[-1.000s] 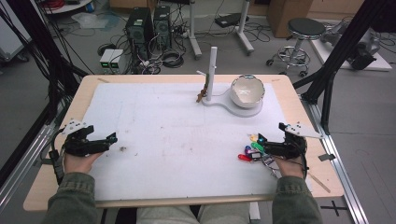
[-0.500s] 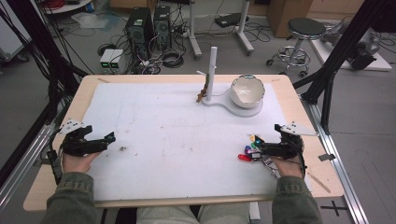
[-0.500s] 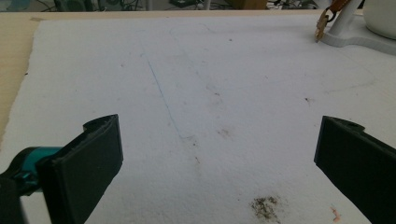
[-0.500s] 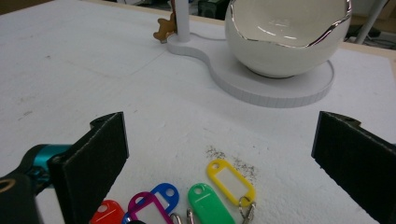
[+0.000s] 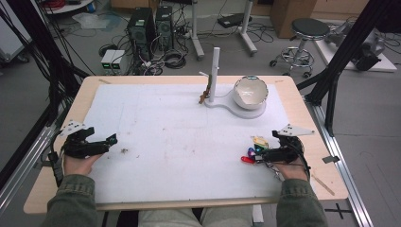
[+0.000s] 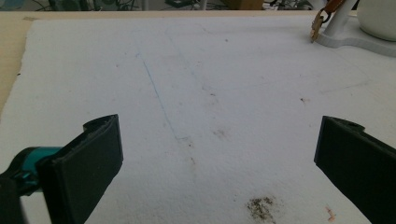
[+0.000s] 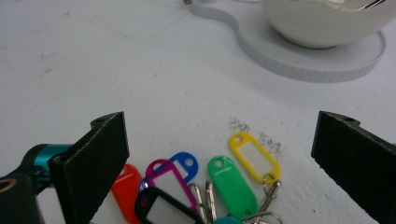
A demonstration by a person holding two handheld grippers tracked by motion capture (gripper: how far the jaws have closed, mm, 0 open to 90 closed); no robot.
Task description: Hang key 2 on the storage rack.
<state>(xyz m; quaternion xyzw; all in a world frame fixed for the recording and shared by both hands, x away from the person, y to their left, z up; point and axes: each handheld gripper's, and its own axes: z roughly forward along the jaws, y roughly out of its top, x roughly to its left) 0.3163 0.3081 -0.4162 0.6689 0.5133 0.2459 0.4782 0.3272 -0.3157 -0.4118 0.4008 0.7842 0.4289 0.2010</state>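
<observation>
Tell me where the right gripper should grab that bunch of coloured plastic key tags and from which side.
Probably at the metal rings where the bunch of coloured plastic key tags joins. The tags lie flat and fanned on the white mat, giving little edge to pinch. The right gripper is open with the bunch between its fingers, so come down from above and close across the rings.

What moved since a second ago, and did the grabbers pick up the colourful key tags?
The right gripper slid slightly nearer the person, over the bunch of key tags, jaws open and nothing picked up. The left gripper eased slightly nearer the person too, also open and holding nothing. The key tags, the white bowl on its stand and the white mat stayed put.
</observation>
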